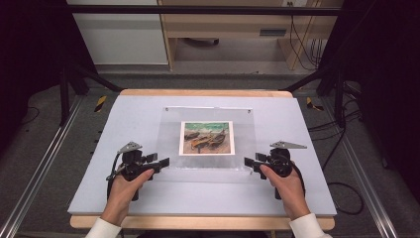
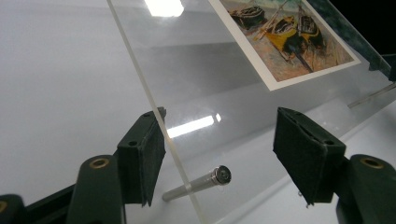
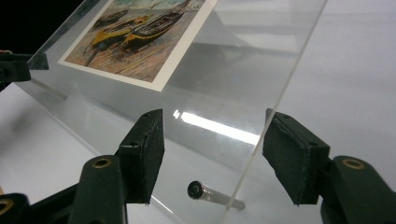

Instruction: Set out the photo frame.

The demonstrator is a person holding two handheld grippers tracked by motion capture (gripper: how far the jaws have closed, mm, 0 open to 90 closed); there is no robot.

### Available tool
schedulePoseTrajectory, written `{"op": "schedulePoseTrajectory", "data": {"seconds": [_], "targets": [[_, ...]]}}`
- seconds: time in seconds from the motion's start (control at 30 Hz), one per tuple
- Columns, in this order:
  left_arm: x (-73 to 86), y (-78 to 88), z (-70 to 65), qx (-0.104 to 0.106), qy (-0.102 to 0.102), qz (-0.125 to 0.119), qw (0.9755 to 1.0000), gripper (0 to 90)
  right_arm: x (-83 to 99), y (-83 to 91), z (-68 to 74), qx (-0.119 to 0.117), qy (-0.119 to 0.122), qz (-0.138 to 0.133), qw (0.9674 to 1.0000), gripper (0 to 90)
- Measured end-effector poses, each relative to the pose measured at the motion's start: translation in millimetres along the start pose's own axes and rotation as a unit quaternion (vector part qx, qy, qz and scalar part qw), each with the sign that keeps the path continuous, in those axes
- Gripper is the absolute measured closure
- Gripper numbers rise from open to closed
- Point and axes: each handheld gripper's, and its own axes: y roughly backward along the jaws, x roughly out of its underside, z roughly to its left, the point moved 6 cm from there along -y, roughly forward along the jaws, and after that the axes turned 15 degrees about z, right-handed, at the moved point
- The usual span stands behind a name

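Note:
A clear acrylic sheet (image 1: 171, 134) lies on the grey mat with a print of beached boats (image 1: 206, 138) at its middle. My left gripper (image 1: 159, 161) is at the sheet's near left corner and my right gripper (image 1: 251, 162) at its near right corner. Both are open. In the left gripper view, the sheet's edge (image 2: 154, 112) runs just beside the left pad of the left gripper (image 2: 219, 154), and a metal standoff pin (image 2: 201, 183) sits between the jaws. In the right gripper view, the right gripper (image 3: 212, 149) straddles the sheet's edge (image 3: 280, 88) above another pin (image 3: 212, 193).
The grey mat (image 1: 124, 124) covers a wooden table (image 1: 198, 222), with bare mat to the left, right and front of the sheet. Two small screws (image 1: 167, 108) mark the sheet's far corners. Dark frame posts (image 1: 64, 84) and cables (image 1: 341, 188) stand beyond the table.

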Motion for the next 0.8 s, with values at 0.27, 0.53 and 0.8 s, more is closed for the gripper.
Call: {"op": "schedulePoseTrajectory", "data": {"seconds": [0.27,0.53,0.8], "targets": [[4.4,4.0,-1.3,-0.007,-0.009,0.002,0.9999,36.4,1.5,2.5,4.0,0.012,0.009,-0.003,0.9999,42.2],[4.8,4.3,-1.2,-0.008,-0.003,-0.002,1.0000,36.9,-3.5,0.0,2.2,0.013,0.008,-0.003,0.9999,42.3],[6.1,4.3,-1.9,-0.008,-0.005,-0.005,0.9999,37.2,-4.0,-0.8,1.0,0.012,0.010,-0.006,0.9999,42.3]]}}
